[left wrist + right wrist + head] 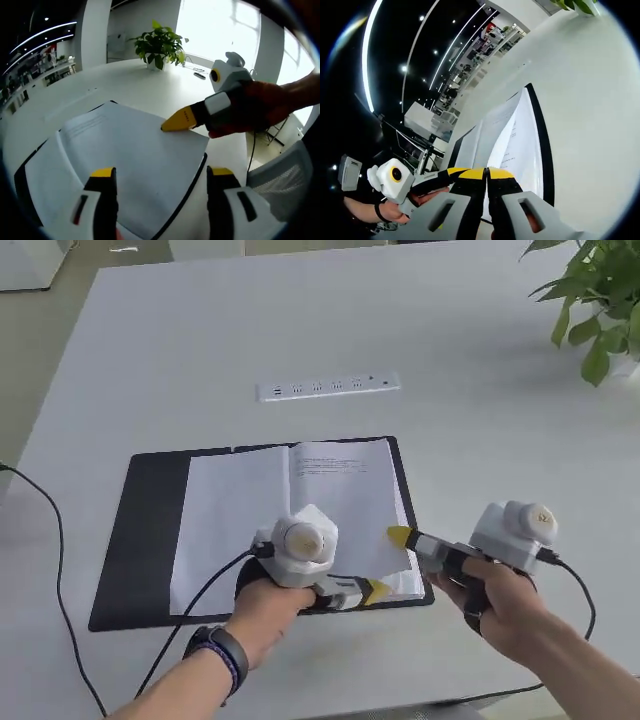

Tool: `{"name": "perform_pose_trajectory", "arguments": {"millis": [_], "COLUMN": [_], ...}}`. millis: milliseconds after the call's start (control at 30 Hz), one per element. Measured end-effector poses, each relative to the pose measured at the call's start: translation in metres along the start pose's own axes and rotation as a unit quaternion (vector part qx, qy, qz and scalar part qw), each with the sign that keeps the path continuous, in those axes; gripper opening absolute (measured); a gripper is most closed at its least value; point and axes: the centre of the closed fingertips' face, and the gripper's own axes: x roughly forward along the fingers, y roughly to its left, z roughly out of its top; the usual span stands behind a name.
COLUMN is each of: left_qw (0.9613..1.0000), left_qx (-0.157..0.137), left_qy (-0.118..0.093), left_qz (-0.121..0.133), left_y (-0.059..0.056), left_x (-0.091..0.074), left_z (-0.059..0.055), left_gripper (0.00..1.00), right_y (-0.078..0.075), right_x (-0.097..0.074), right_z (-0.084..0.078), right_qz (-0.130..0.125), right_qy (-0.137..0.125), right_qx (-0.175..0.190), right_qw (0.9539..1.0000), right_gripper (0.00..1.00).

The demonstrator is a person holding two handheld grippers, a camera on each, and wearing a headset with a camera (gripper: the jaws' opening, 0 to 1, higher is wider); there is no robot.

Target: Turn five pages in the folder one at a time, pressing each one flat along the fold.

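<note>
While open, folder [150, 540] under right tool [400, 536].

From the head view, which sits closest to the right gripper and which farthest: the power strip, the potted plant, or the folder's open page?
1. The open page: at the right gripper tip, on the right half of the folder.
2. The power strip: beyond the folder, mid-table.
3. The potted plant: far right corner.

Bright, even daylight; soft shadows; fisheye-bent edges.
</note>
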Motion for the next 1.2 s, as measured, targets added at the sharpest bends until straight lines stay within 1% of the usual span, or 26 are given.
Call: {"name": "perform_pose_trajectory", "arguments": {"millis": [100, 233, 267, 300, 467, 500, 633, 700, 767, 867, 933, 967, 1200], "left_qw": [0.9999, 0.9998, 0.9997, 0.9997, 0.9988, 0.9986, 0.9981, 0.9978, 0.9971, 0.9965, 0.9958, 0.9956, 0.9929], "left_qx": [-0.008, -0.009, -0.009, -0.01, -0.024, -0.026, -0.027, -0.028, -0.036, -0.035, -0.039, -0.04, -0.055], "left_qy": [-0.006, -0.01, -0.012, -0.013, -0.022, -0.021, -0.022, -0.022, -0.025, -0.021, -0.021, -0.021, -0.024], "left_qz": [0.005, 0.013, 0.017, 0.019, 0.036, 0.04, 0.05, 0.055, 0.062, 0.073, 0.079, 0.082, 0.103], "left_y": [0.006, 0.014, 0.017, 0.019, 0.035, 0.038, 0.044, 0.047, 0.053, 0.06, 0.065, 0.067, 0.083], "left_x": [-0.007, -0.018, -0.022, -0.025, -0.043, -0.047, -0.064, -0.071, -0.08, -0.091, -0.101, -0.104, -0.129], "left_z": [0.001, -0.001, -0.002, -0.002, -0.009, -0.011, -0.019, -0.023, -0.028, -0.037, -0.044, -0.047, -0.059], "left_gripper": [0.73, 0.73, 0.73, 0.73, 0.74, 0.73, 0.74, 0.74, 0.74, 0.74, 0.74, 0.75, 0.75], "right_y": [0.006, 0.015, 0.016, 0.021, 0.034, 0.036, 0.05, 0.057, 0.063, 0.072, 0.078, 0.084, 0.107], "right_x": [0.002, 0.004, 0.005, 0.006, 0.011, 0.013, 0.018, 0.021, 0.024, 0.029, 0.033, 0.036, 0.054], "right_z": [0.002, 0.003, 0.003, 0.004, 0.004, 0.004, -0.001, -0.004, -0.008, -0.012, -0.014, -0.016, -0.016], "right_qz": [0.006, 0.011, 0.013, 0.016, 0.03, 0.034, 0.046, 0.053, 0.059, 0.067, 0.073, 0.077, 0.097], "right_qy": [-0.006, -0.007, -0.008, -0.009, -0.014, -0.015, -0.009, -0.008, -0.006, -0.001, 0.002, 0.003, 0.009], "right_qx": [0.005, 0.0, -0.002, -0.003, -0.002, -0.002, -0.013, -0.012, -0.011, -0.012, -0.014, -0.015, -0.021], "right_qw": [1.0, 0.9999, 0.9999, 0.9998, 0.9995, 0.9993, 0.9988, 0.9985, 0.9982, 0.9977, 0.9972, 0.9969, 0.9951], "right_gripper": [0.0, 0.0, 0.0, 0.0, 0.0, 0.0, 0.0, 0.0, 0.0, 0.0, 0.0, 0.0, 0.0]}}
